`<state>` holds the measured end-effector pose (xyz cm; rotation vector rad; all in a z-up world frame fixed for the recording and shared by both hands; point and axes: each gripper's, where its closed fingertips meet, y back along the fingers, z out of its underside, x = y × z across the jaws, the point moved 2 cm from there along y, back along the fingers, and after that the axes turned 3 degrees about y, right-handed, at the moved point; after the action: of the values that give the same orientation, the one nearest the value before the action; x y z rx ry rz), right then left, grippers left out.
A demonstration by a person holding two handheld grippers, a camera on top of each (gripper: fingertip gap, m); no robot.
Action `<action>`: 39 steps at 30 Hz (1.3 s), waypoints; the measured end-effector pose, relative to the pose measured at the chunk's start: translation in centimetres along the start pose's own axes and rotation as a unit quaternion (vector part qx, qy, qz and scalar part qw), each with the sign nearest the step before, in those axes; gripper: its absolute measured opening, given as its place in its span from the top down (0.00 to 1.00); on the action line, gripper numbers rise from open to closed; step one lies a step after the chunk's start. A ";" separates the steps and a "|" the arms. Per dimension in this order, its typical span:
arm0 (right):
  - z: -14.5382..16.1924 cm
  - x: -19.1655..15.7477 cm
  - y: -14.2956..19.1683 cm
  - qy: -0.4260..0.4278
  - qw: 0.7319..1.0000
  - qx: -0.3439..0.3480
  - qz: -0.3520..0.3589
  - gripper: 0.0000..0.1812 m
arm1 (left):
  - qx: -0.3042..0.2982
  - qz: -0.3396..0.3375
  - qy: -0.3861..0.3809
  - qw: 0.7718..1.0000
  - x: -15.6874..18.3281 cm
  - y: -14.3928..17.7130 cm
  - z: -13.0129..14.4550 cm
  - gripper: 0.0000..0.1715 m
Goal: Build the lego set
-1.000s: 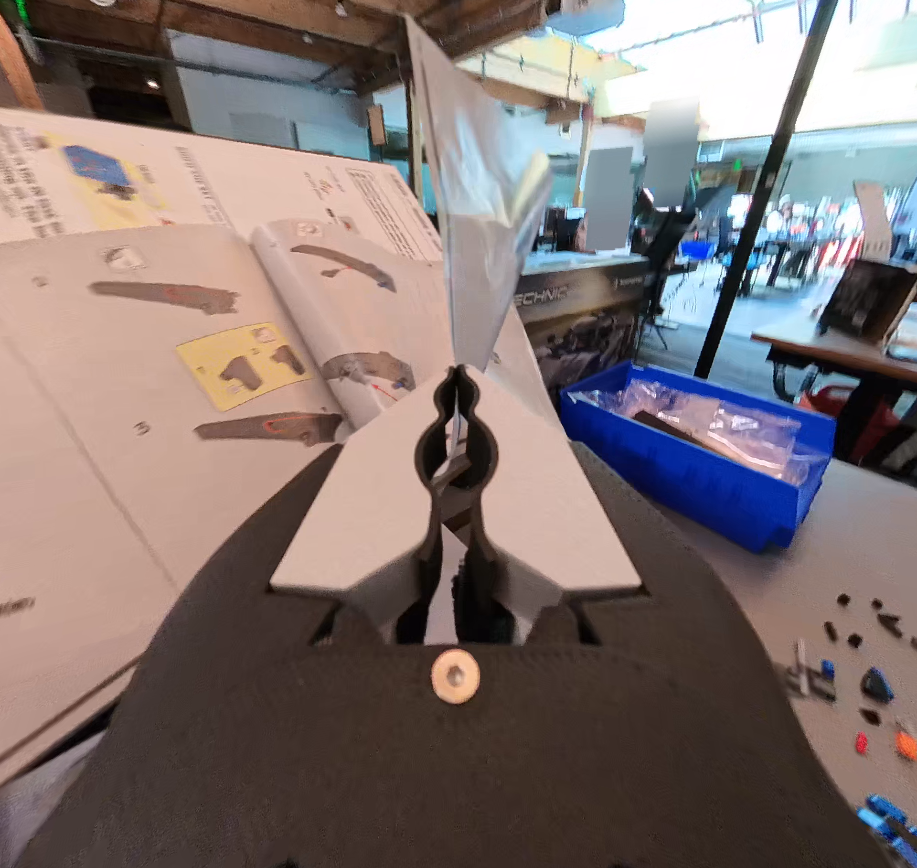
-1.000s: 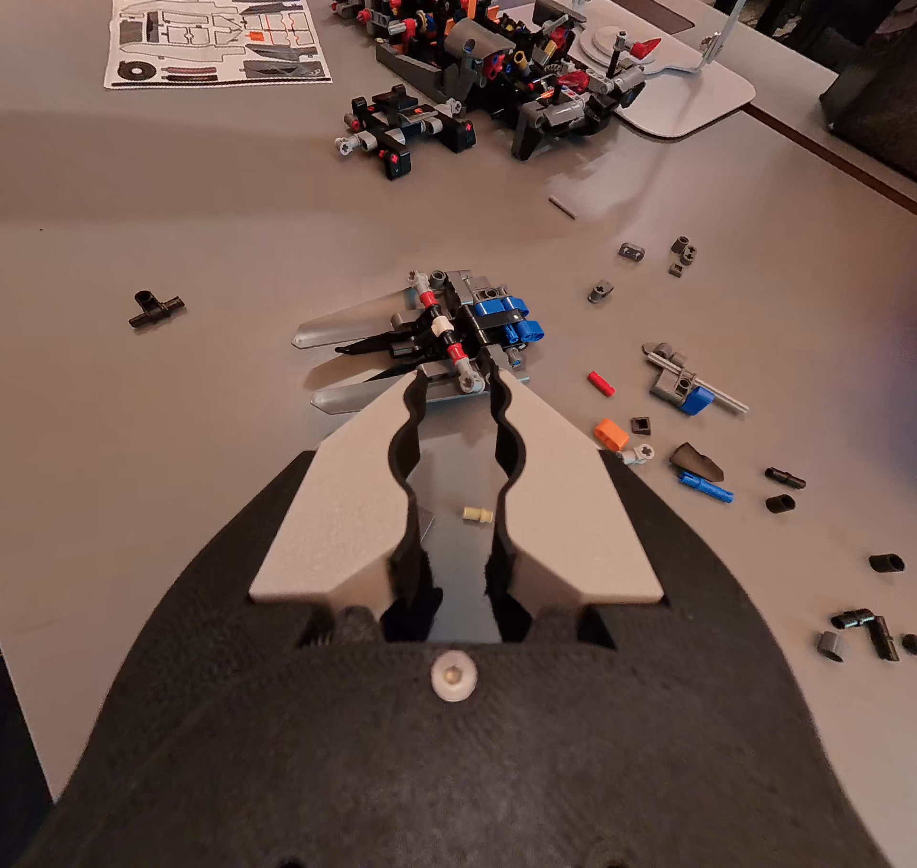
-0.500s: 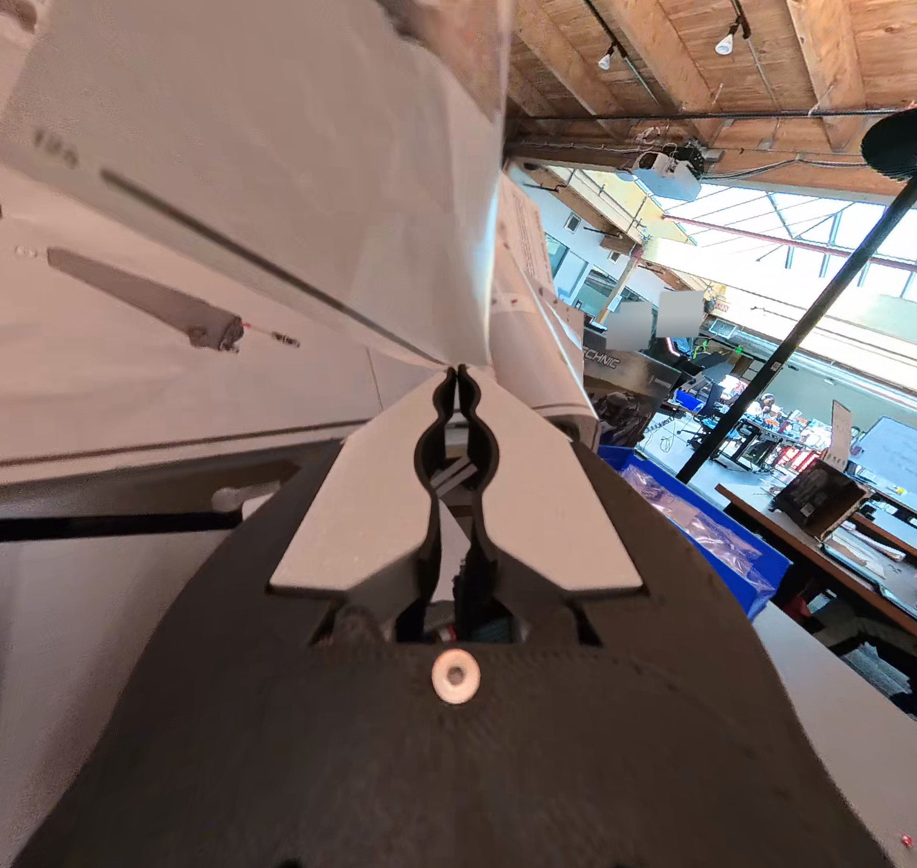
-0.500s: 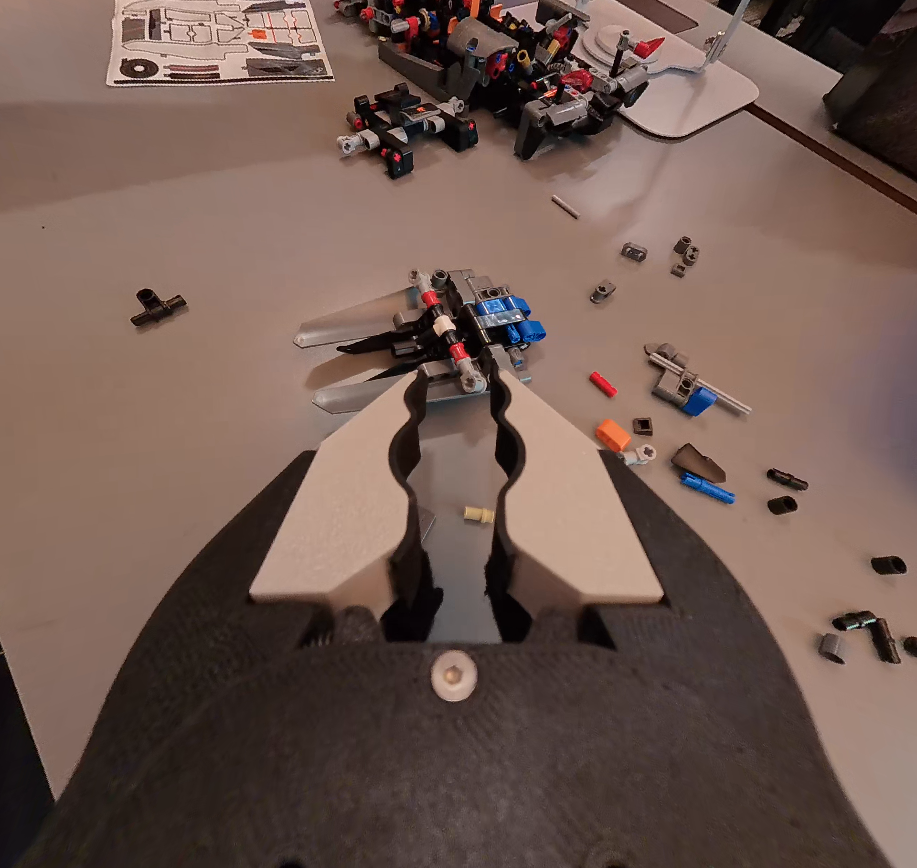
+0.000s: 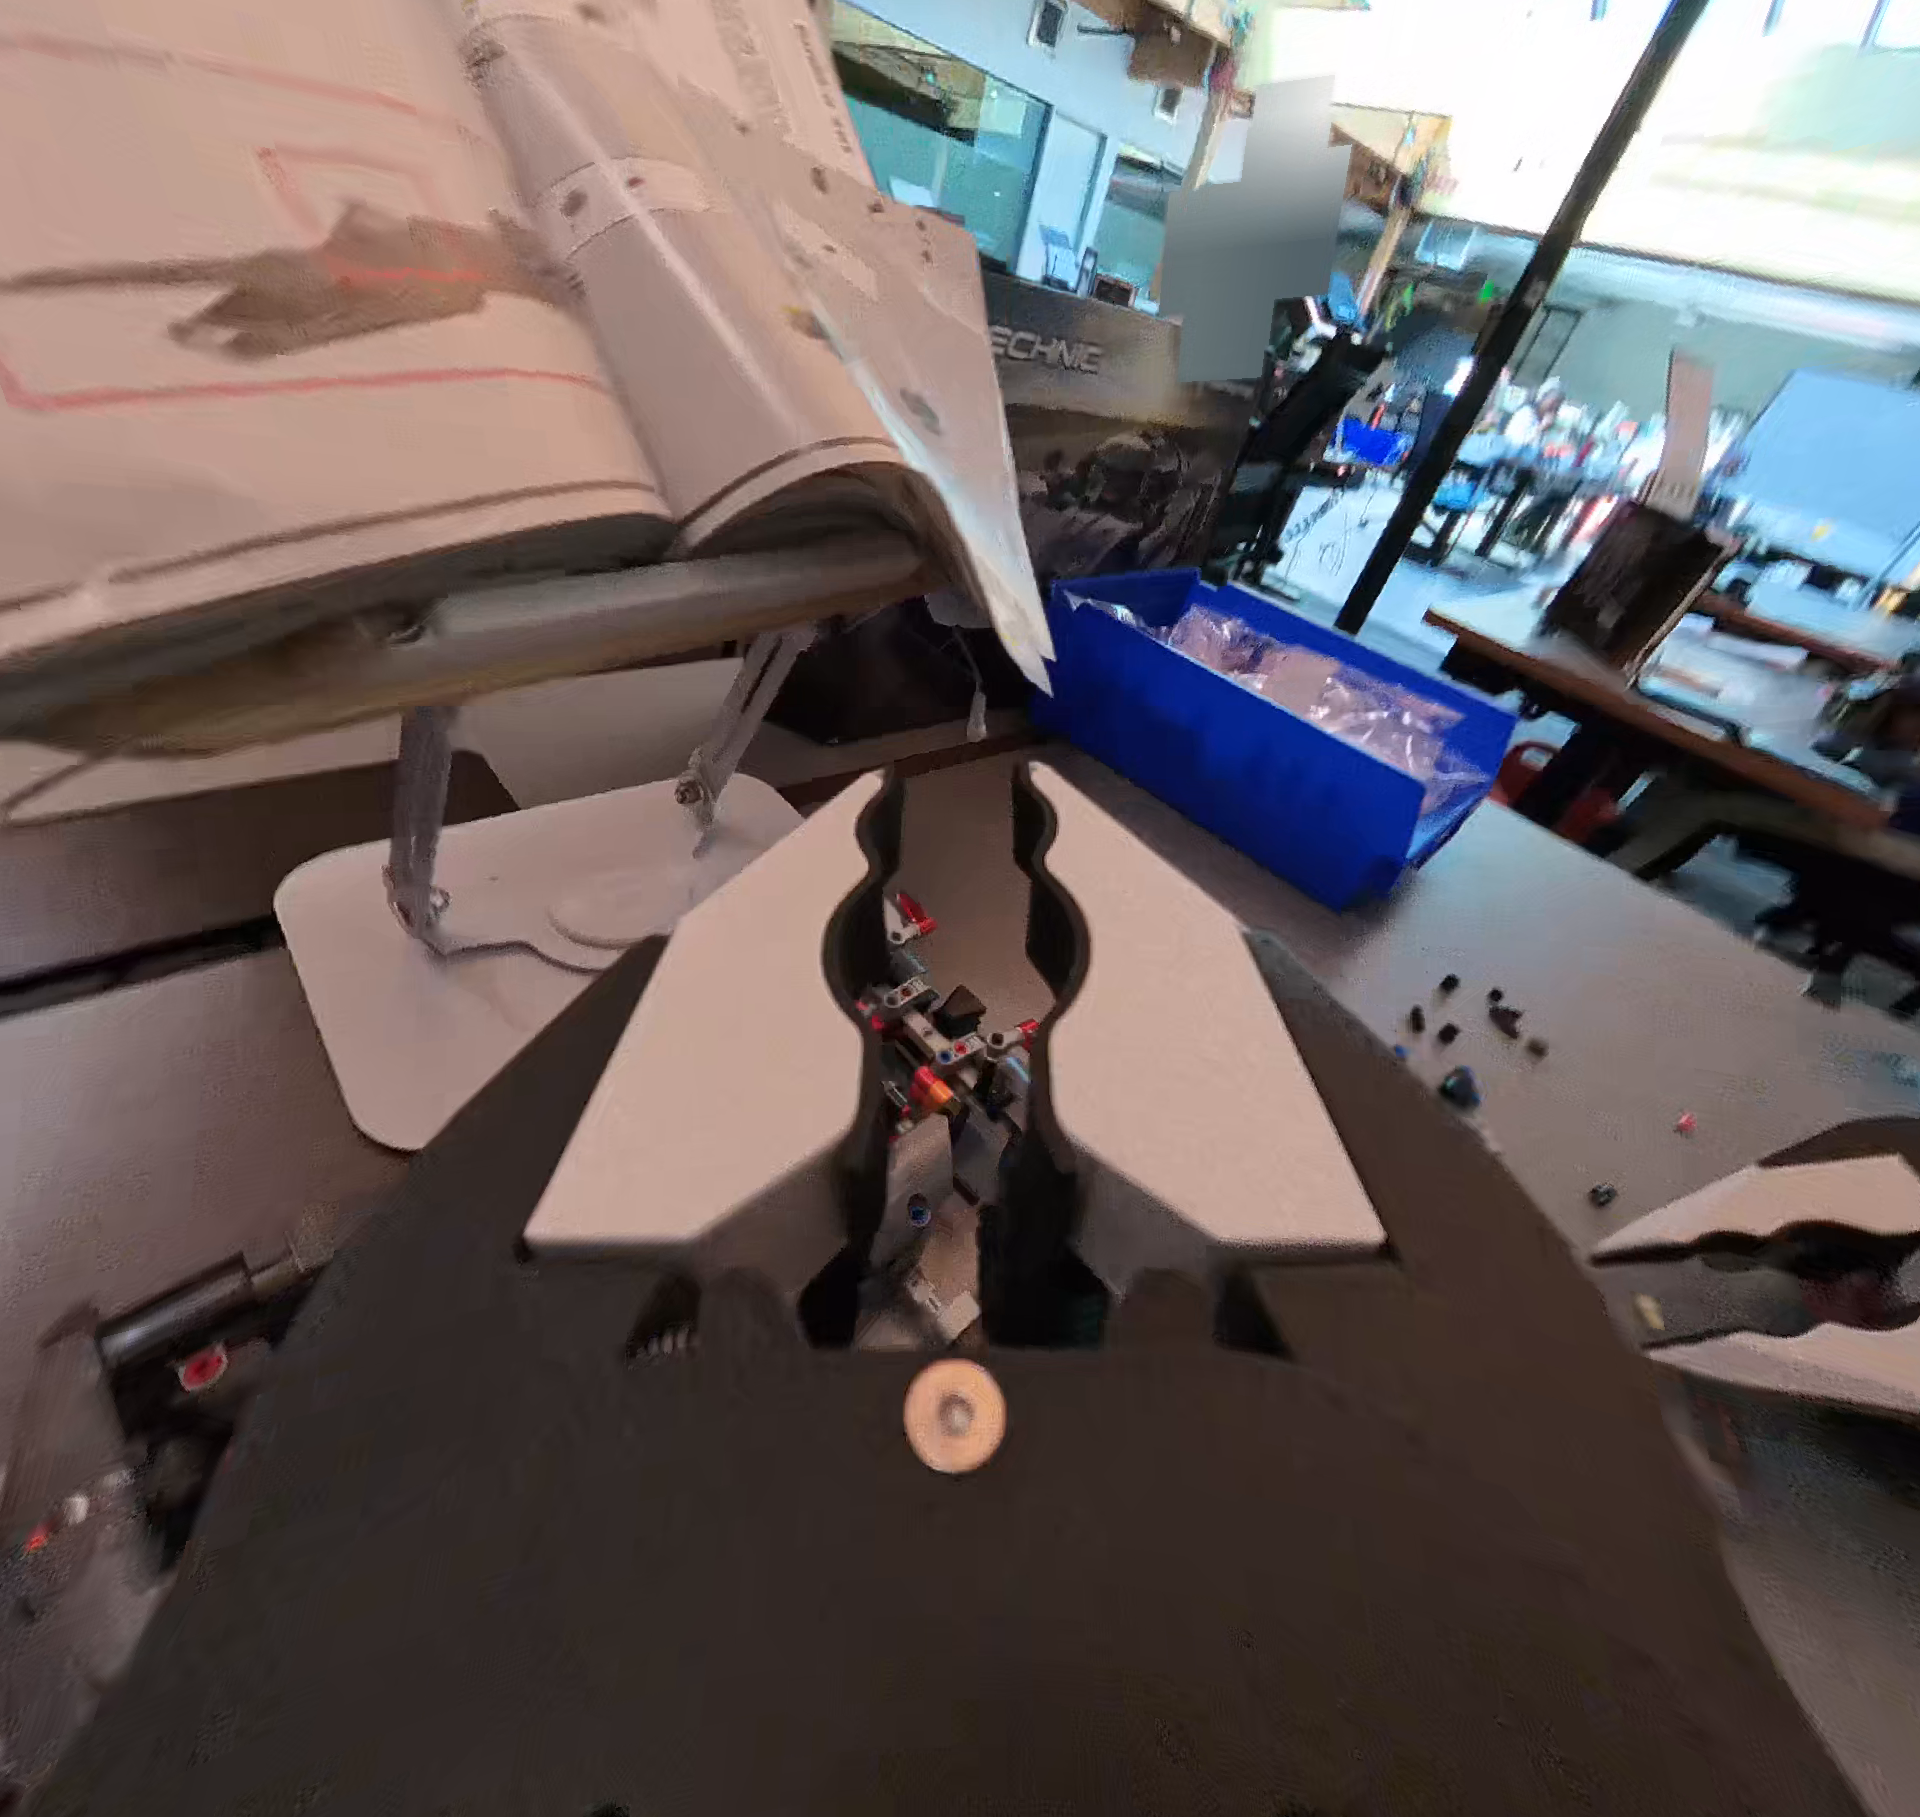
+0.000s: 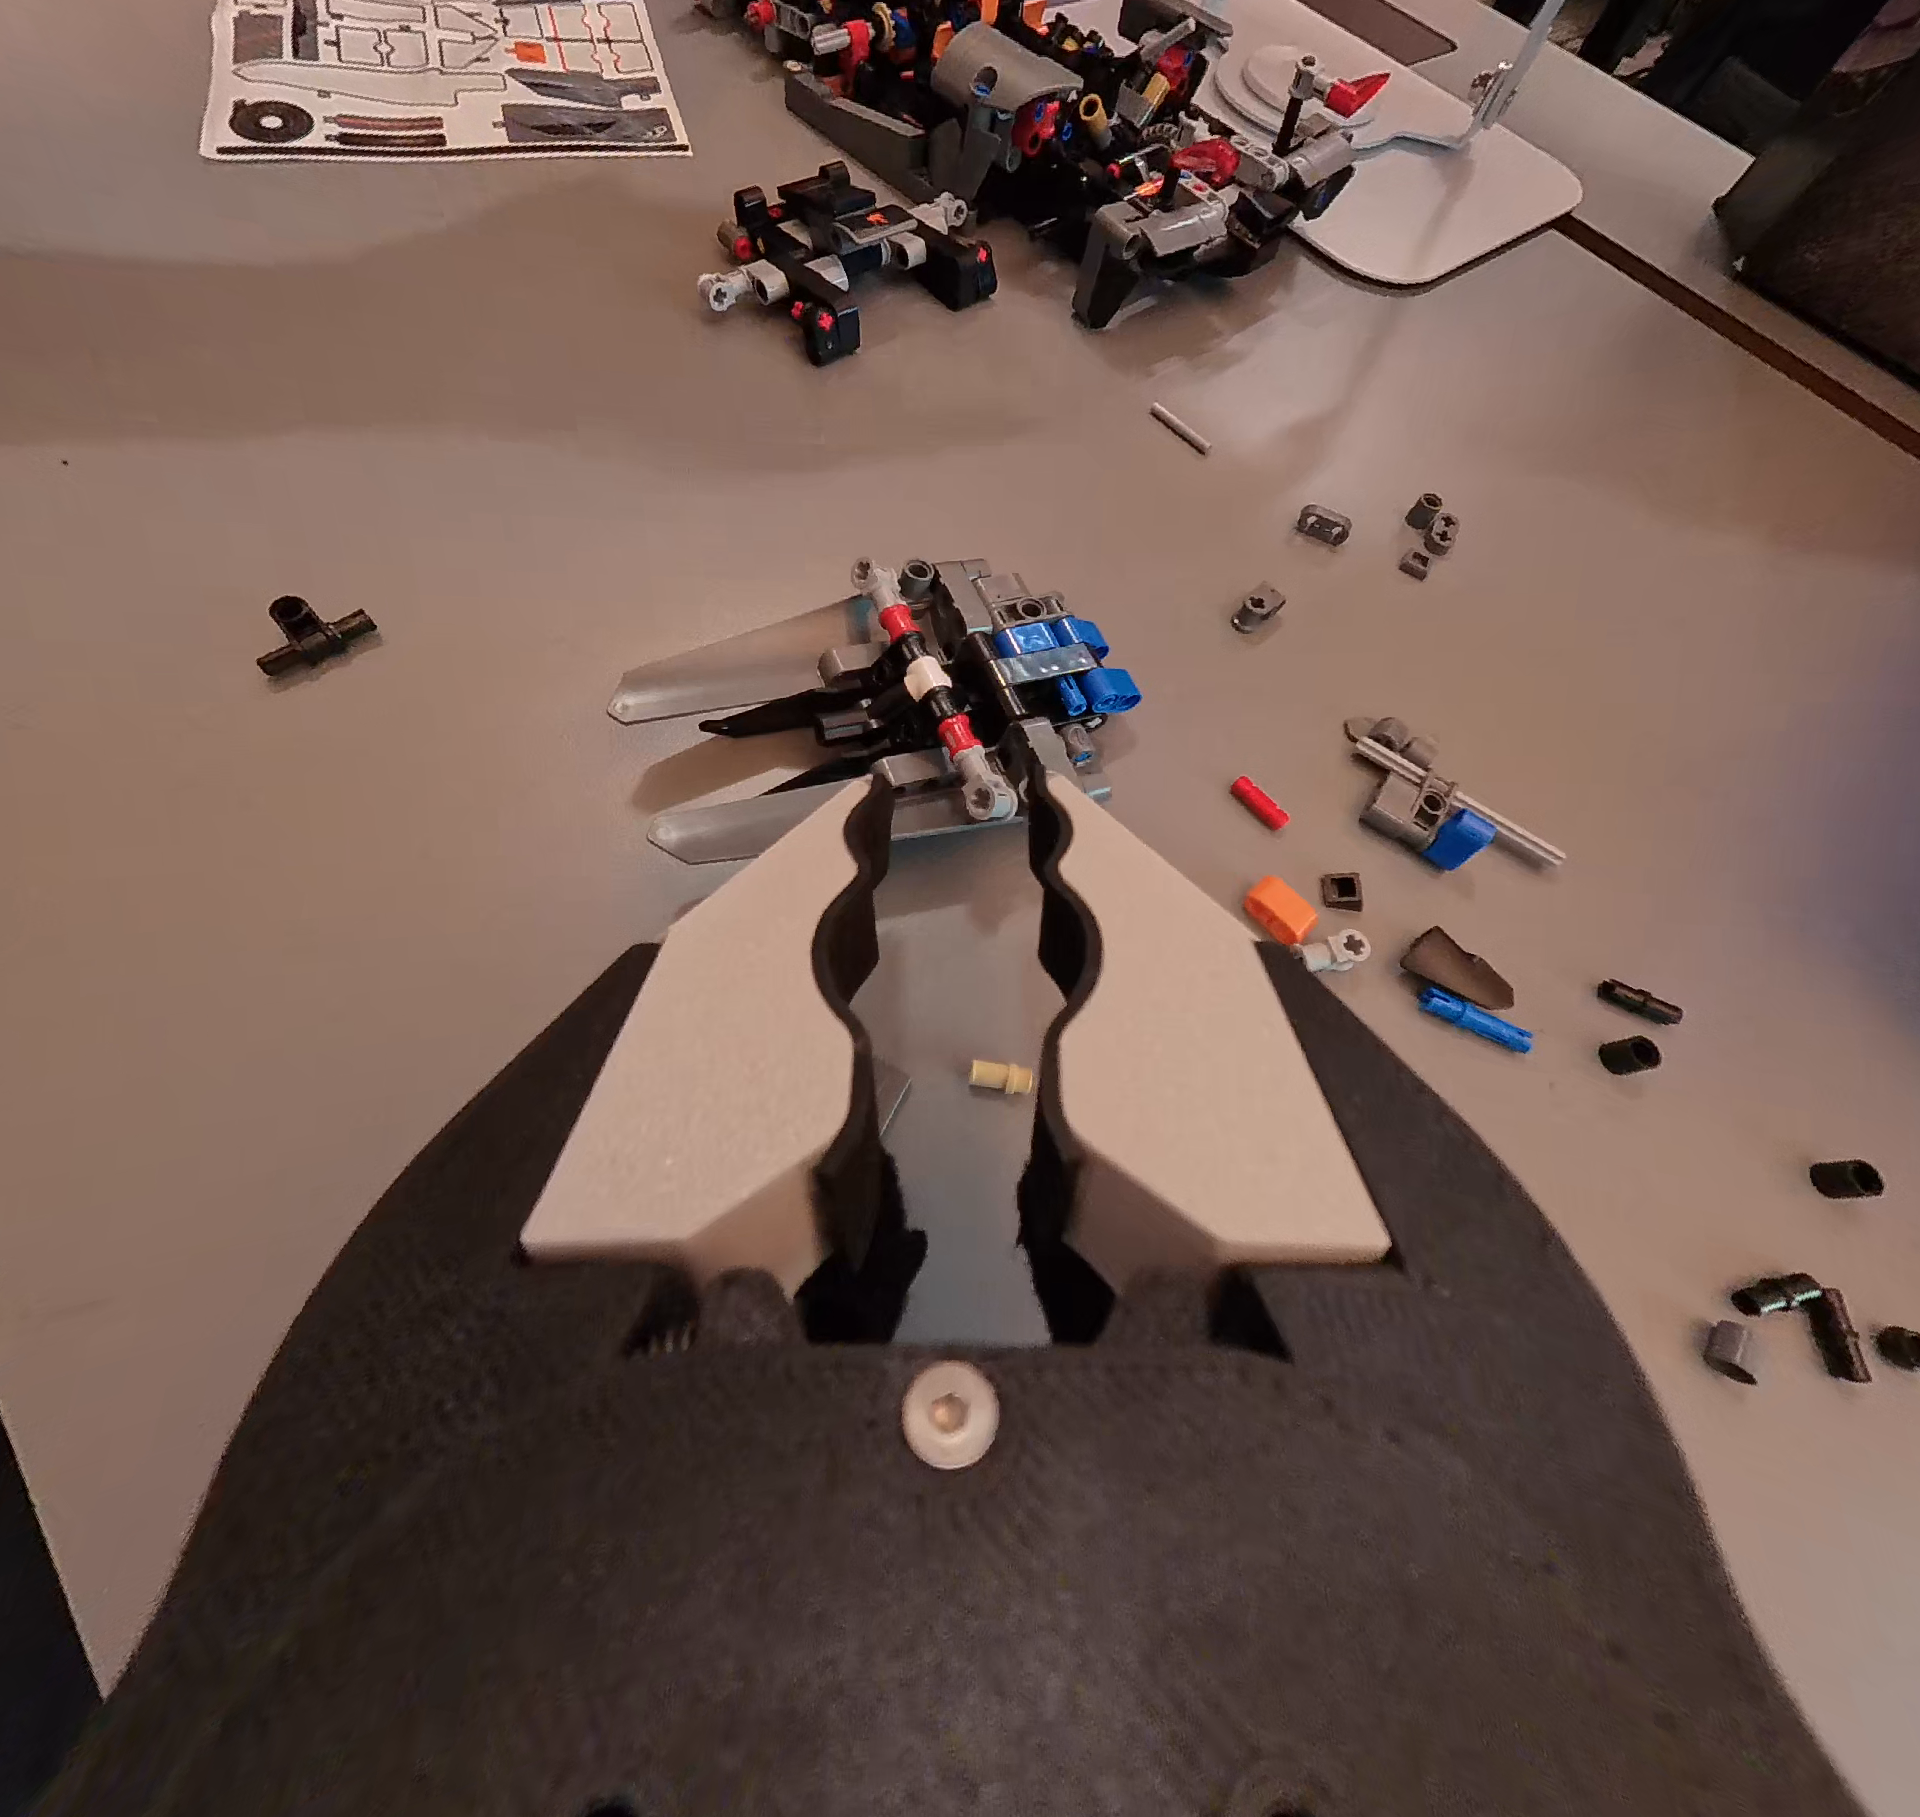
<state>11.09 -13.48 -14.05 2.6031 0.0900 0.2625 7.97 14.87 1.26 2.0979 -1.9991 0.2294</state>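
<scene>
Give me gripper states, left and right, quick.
Left gripper: open, holding nothing.
Right gripper: open, holding nothing.

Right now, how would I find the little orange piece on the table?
Start at the winged sub-assembly with blue parts lying in the middle of the grey table, just beyond the right tool. Look right of the tool's tip, into the scatter of loose bits. The orange piece is the only orange one there, chunky and rounded, lying beside a small black square ring.
</scene>
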 end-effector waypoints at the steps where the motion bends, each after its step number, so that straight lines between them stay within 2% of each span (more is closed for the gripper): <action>1: 0.0 0.0 0.0 -0.001 1.000 0.001 0.001 0.86 | -0.006 0.002 -0.031 0.999 0.8 -0.2 -0.1 0.88; 5: 0.0 0.2 0.1 -0.002 1.000 0.003 0.006 0.85 | -0.037 0.008 -0.134 0.990 3.2 -1.0 1.0 0.80; 9: -0.1 0.4 0.1 -0.004 1.000 0.005 0.014 0.82 | -0.102 0.000 -0.214 0.971 3.4 -1.4 5.4 0.72; 15: -0.1 1.3 0.3 -0.017 0.999 0.011 0.039 0.76 | -0.144 -0.004 -0.275 0.950 2.5 -1.0 12.3 0.72; 17: -0.2 1.6 0.4 -0.023 0.998 0.014 0.048 0.74 | -0.163 -0.003 -0.285 0.945 2.0 -1.2 13.6 0.73; 21: -0.1 2.2 0.4 -0.031 0.997 0.012 0.063 0.69 | -0.128 0.004 -0.268 0.955 2.2 -1.5 12.0 0.73; 39: 0.6 2.5 -0.2 -0.022 0.996 -0.020 0.080 0.66 | -0.122 0.020 -0.233 0.965 3.2 -1.4 11.8 0.73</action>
<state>13.65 -13.30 -14.21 2.5786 -0.1389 0.2614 8.97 8.63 -9.25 2.0902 -2.1750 -0.5266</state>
